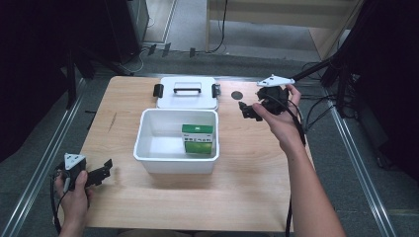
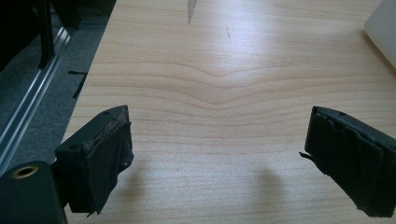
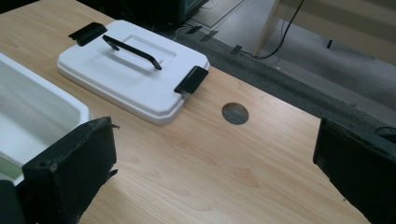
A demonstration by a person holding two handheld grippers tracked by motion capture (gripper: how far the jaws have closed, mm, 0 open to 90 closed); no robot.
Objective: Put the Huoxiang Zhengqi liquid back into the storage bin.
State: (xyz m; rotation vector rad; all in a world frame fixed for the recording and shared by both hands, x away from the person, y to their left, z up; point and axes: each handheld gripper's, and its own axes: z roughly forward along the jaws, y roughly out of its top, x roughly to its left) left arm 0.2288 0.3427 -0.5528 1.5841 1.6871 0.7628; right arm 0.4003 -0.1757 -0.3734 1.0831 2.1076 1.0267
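A wooden table (image 1: 247,197) holds a white box (image 1: 148,155), open on top. Just behind the box lies a white lid (image 1: 187,98). A small dark round spot (image 1: 236,95) sits beside the lid.

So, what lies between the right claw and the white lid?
Only bare wooden table. In the right gripper view the open right claw faces the white lid across plain wood; a dark round spot sits off to one side.

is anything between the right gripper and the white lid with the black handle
Nothing visible. The right gripper, jaws open, hovers beside the white lid with the black handle, with bare wooden table between them. The dark round spot is flat in the tabletop.
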